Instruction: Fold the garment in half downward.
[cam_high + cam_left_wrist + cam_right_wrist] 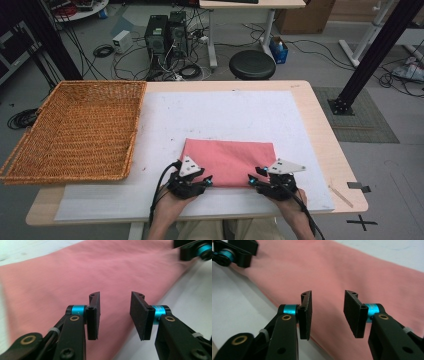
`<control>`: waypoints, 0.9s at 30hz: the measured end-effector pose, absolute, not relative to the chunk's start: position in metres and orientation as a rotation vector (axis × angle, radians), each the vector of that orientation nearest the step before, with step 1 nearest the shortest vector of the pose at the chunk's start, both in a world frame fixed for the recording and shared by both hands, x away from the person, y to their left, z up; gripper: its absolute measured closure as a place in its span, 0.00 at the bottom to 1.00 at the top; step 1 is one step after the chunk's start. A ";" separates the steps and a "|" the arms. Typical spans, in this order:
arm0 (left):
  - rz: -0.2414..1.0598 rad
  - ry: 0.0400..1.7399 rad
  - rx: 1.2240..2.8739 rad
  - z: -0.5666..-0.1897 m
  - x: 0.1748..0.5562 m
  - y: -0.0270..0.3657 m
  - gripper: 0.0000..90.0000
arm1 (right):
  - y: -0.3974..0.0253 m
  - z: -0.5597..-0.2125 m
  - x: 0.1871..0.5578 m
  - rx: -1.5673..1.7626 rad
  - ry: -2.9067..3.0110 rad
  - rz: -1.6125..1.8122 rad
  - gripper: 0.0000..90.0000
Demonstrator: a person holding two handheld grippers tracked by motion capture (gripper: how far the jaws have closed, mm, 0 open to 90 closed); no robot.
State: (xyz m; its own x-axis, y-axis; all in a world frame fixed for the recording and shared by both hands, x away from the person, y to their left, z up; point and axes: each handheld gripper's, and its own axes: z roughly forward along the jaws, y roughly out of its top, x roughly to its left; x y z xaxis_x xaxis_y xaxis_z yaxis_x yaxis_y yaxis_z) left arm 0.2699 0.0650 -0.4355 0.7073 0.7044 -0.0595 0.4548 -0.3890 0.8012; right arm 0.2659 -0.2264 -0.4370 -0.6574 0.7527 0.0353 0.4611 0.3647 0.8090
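Pink cloth [231, 162] lies folded flat on the white mat [220, 115] at the near middle of the table [320, 125], its long axis running left to right. Your left gripper [209, 181] sits at its near left corner and your right gripper [251, 178] at its near right corner. Both have their jaws apart and hold nothing, as the gripper views show: the left gripper [115, 312] and right gripper [328, 313] each hang over the cloth's near edge. Your hands come in from the near side, each angled inward. The wicker basket [75, 130] stands at the left.
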 end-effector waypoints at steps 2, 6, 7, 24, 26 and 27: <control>0.388 0.872 2.106 -0.439 0.271 0.057 0.66 | -0.216 -0.442 0.267 1.044 2.318 1.148 0.65; 0.412 0.845 2.148 -0.445 0.272 0.054 0.64 | -0.211 -0.452 0.267 1.009 2.350 1.094 0.66; 0.413 0.846 2.150 -0.445 0.271 0.057 0.63 | -0.212 -0.451 0.267 1.011 2.353 1.095 0.65; 0.420 1.034 1.937 -0.436 0.266 0.128 0.56 | -0.289 -0.447 0.251 1.185 2.206 1.175 0.58; 0.464 1.071 1.928 -0.434 0.266 0.134 0.56 | -0.294 -0.445 0.250 1.193 2.185 1.177 0.58; 0.477 1.086 1.933 -0.434 0.267 0.137 0.56 | -0.297 -0.446 0.250 1.209 2.176 1.176 0.56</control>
State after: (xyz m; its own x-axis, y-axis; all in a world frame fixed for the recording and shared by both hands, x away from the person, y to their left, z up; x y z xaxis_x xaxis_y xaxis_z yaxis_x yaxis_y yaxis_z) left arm 0.2669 0.1370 -0.4342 0.5509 0.8314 -0.0728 0.5087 -0.2654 0.8190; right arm 0.2505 -0.2968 -0.4456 -0.5542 0.8300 0.0622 0.5069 0.2773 0.8162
